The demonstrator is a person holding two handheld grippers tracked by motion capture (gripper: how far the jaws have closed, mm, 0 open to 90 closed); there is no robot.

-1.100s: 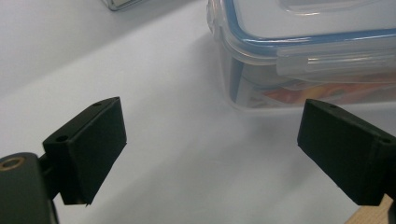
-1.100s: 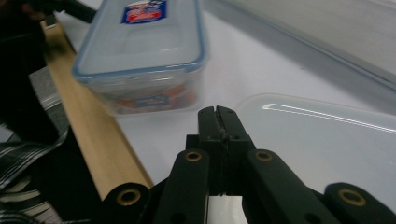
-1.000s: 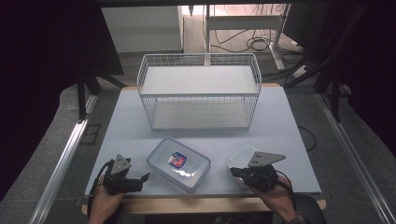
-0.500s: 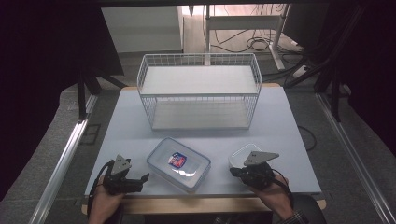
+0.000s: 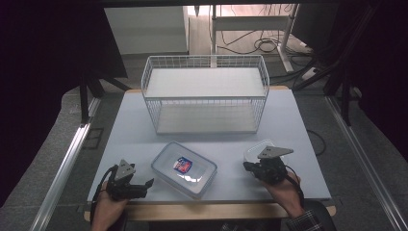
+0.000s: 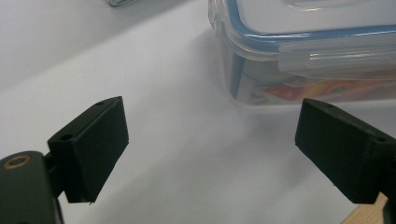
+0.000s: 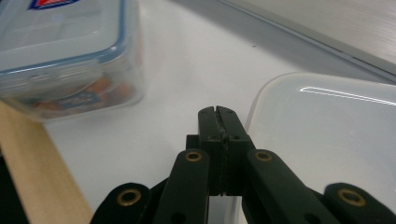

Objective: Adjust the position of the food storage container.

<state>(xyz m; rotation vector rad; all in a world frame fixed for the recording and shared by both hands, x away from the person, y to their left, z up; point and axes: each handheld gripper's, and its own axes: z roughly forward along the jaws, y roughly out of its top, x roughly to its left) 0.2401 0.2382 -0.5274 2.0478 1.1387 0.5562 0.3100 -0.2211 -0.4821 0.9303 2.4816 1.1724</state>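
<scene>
Lying flat, lidded container (image 5: 184,169) long axis running near-left to far-right, left gripper (image 5: 144,184) jaws wide, right gripper (image 5: 246,166) jaws closed empty.

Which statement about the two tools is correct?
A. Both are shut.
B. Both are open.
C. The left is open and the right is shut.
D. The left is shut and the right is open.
C: the left tool has its jaws wide apart near the lidded box, while the right tool has its jaws pressed together with nothing between them, next to the white lid.
</scene>
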